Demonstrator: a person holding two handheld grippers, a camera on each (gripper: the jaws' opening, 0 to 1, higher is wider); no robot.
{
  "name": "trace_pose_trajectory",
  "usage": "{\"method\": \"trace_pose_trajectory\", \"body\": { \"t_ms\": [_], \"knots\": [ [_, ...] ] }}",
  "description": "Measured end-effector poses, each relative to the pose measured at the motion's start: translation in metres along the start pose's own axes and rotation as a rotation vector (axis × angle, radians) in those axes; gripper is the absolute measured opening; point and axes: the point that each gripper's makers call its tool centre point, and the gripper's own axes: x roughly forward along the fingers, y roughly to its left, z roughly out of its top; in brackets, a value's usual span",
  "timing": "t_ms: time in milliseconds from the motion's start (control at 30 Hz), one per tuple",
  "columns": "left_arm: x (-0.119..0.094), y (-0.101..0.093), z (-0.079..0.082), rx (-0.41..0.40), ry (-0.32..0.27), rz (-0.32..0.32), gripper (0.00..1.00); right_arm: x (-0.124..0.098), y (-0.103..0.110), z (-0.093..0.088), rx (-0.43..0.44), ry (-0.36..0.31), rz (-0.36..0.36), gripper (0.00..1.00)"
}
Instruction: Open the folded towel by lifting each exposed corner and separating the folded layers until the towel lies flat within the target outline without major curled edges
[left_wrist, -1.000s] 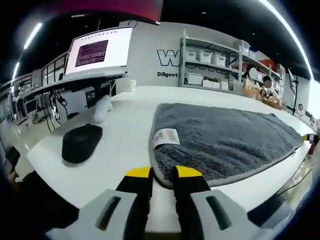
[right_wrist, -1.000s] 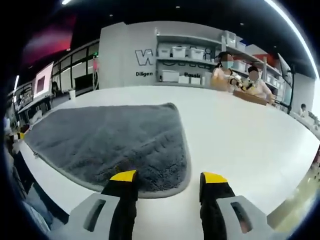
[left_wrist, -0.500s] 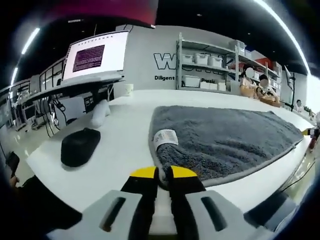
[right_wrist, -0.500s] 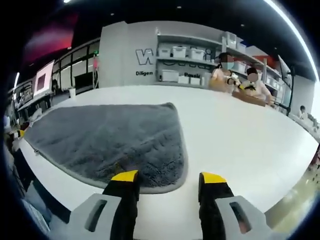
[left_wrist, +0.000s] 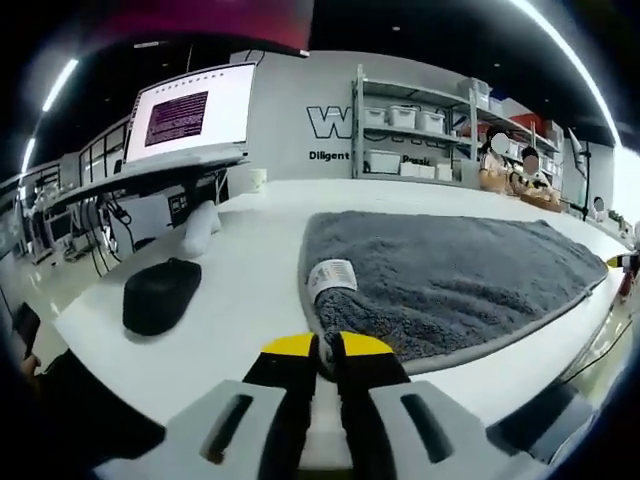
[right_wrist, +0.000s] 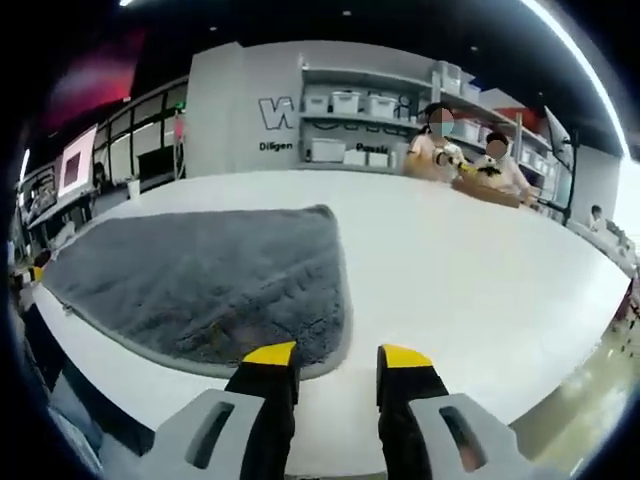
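A grey folded towel (left_wrist: 450, 275) lies on the white table (left_wrist: 240, 320), with a white label (left_wrist: 332, 272) near its nearest corner. My left gripper (left_wrist: 327, 345) is shut on that near corner, and the cloth puckers up slightly just behind the jaws. In the right gripper view the same towel (right_wrist: 200, 275) spreads to the left. My right gripper (right_wrist: 337, 355) is open, its jaws set narrowly either side of the towel's other near corner at the table's front edge.
A black rounded object (left_wrist: 160, 292) sits on the table left of the towel. Behind it stand a lit monitor (left_wrist: 195, 105) and shelves with bins (left_wrist: 410, 135). People sit at the far end (right_wrist: 465, 160). The table's right half (right_wrist: 480, 270) is bare.
My left gripper's jaws closed onto the towel corner and stay pinched. My right gripper's jaws narrowed a good deal and moved up to the other corner.
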Motion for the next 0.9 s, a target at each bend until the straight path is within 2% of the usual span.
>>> {"method": "trace_pose_trajectory", "body": {
  "t_ms": [367, 667, 900],
  "knots": [
    [0.0, 0.001, 0.0, -0.005, 0.003, -0.003, 0.07, 0.013, 0.001, -0.003, 0.013, 0.032, 0.015, 0.12],
    [0.0, 0.0, 0.0, 0.006, 0.007, -0.005, 0.07, 0.011, 0.004, -0.003, 0.053, 0.025, 0.057, 0.02],
    [0.0, -0.001, 0.0, 0.01, 0.007, -0.006, 0.06, 0.011, 0.006, -0.003, 0.006, 0.031, 0.049, 0.0]
  ]
}}
